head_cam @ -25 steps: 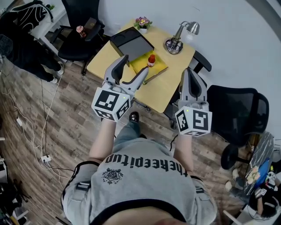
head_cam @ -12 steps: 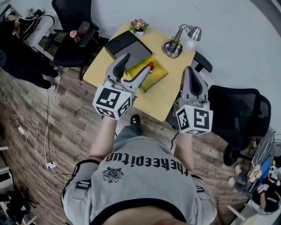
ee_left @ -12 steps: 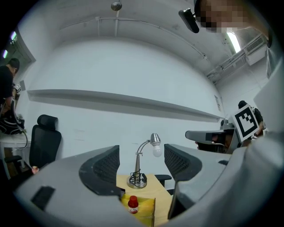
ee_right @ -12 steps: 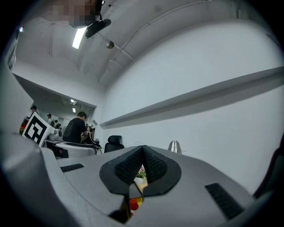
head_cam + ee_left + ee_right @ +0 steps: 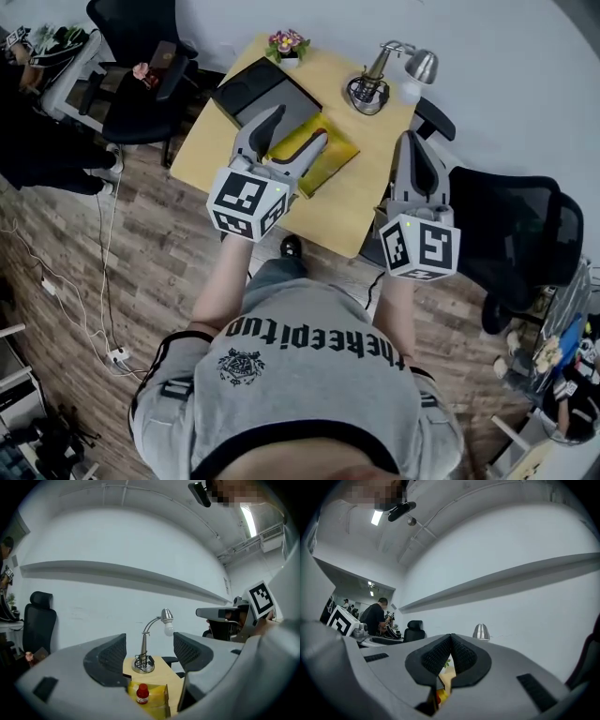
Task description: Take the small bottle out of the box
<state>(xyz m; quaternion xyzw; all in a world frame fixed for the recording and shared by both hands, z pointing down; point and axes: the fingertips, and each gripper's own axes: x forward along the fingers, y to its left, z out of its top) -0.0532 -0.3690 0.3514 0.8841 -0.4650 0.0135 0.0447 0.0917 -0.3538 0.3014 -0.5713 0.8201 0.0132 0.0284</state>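
A small bottle (image 5: pixel 142 693) with a red cap stands upright in an open yellow box (image 5: pixel 157 697) on the wooden table (image 5: pixel 361 192). In the left gripper view it shows low between the jaws and some way off. My left gripper (image 5: pixel 294 137) (image 5: pixel 149 651) is open and empty, and it hovers over the yellow box (image 5: pixel 323 164). In the head view its fingers hide the bottle. My right gripper (image 5: pixel 413 142) (image 5: pixel 451 643) is shut with nothing in it, held over the table's near right edge.
A black flat case (image 5: pixel 255 94) lies beside the box at the table's far left. A desk lamp (image 5: pixel 377 82) (image 5: pixel 151 641) and a small flower pot (image 5: pixel 286 45) stand at the back. Black office chairs (image 5: pixel 511 234) (image 5: pixel 141 103) flank the table. A person works at the left (image 5: pixel 375 616).
Both grippers have moved forward over the table. The left one now covers the yellow box and hides the bottle in the head view. Neither jaw state changed.
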